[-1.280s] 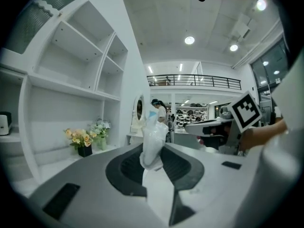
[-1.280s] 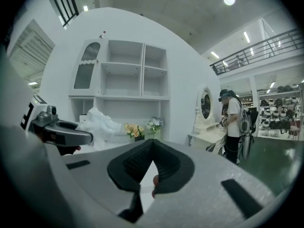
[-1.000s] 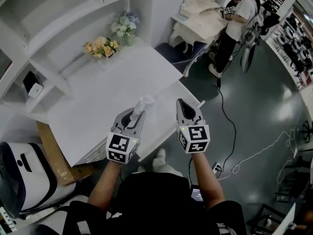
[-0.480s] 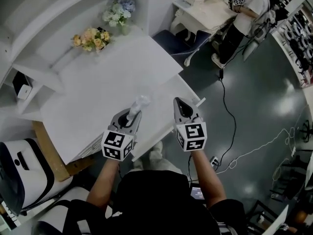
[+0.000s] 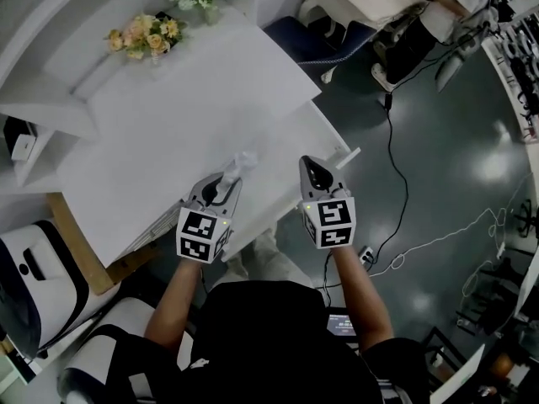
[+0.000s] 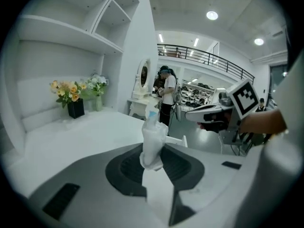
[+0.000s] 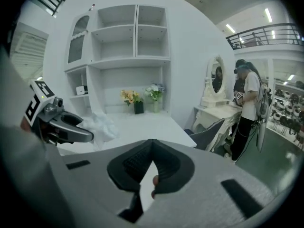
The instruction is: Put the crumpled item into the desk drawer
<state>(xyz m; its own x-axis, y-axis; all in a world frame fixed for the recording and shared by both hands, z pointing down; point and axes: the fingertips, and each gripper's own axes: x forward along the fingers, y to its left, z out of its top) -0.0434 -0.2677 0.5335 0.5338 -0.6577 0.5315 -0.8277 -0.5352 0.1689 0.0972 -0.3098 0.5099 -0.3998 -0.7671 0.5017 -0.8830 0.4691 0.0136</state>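
My left gripper (image 5: 227,178) clamps crumpled item (image 5: 243,160), frame centre, over desk (image 5: 168,124) front edge. Right gripper (image 5: 310,168) closed, empty. Risk: I see no open drawer; light pinch slips, item falls.

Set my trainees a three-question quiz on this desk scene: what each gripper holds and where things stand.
1. Which one holds the crumpled white item? A. the left gripper B. the right gripper C. neither
2. True or false: the peach flowers stand at the near edge of the desk, right by the grippers.
3. Fill in: between the right gripper's jaws there is ____.
Key: 1 A. 2 False: they stand at the desk's far side. 3 Nothing: the jaws are together.
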